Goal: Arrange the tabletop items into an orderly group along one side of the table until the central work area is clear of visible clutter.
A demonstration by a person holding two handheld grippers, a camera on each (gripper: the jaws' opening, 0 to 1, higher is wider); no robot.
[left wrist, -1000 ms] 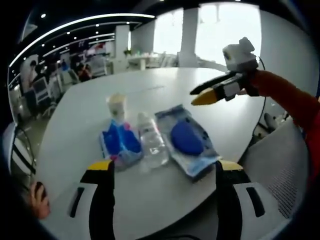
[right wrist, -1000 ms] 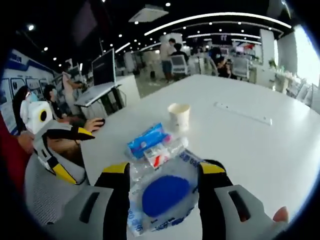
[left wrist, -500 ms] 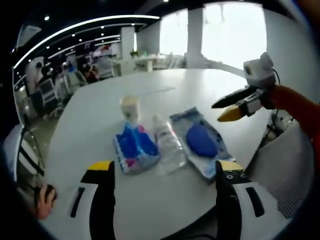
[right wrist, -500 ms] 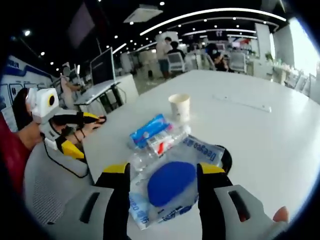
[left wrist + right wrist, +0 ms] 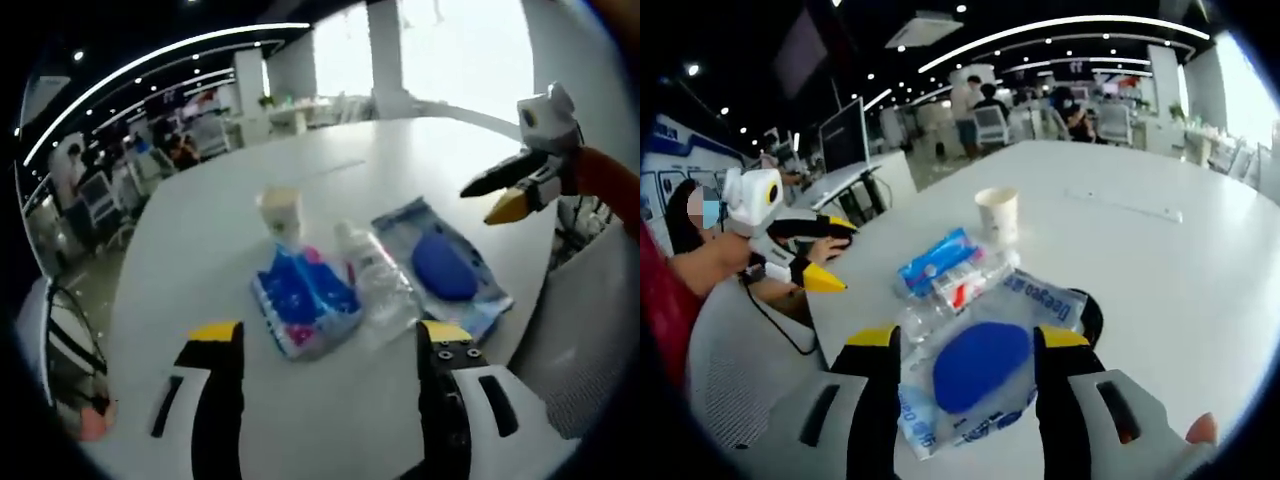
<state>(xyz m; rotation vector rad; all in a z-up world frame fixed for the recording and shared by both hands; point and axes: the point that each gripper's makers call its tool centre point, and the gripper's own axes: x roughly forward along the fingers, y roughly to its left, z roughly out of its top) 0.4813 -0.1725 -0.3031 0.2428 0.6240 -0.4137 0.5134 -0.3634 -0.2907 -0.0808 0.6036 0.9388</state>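
While four items lie grouped at the near edge of the white table (image 5: 420,160), the clear pouch with the blue disc (image 5: 980,365) sits directly between the jaws of the right gripper (image 5: 965,345), which stand wide apart and hold nothing. Beside it lies a clear plastic bottle (image 5: 378,280) on its side, then a blue wipes packet (image 5: 305,300), with a paper cup (image 5: 280,212) upright just behind. Judged by appearance, the pouch is light, limp and slippery film; a pinch at its edge seam would hold better than across the disc. The bottle would roll and dent if squeezed hard; the cup is light and easily tipped. The left gripper (image 5: 325,345) is likewise wide open and empty, hanging back from the group.
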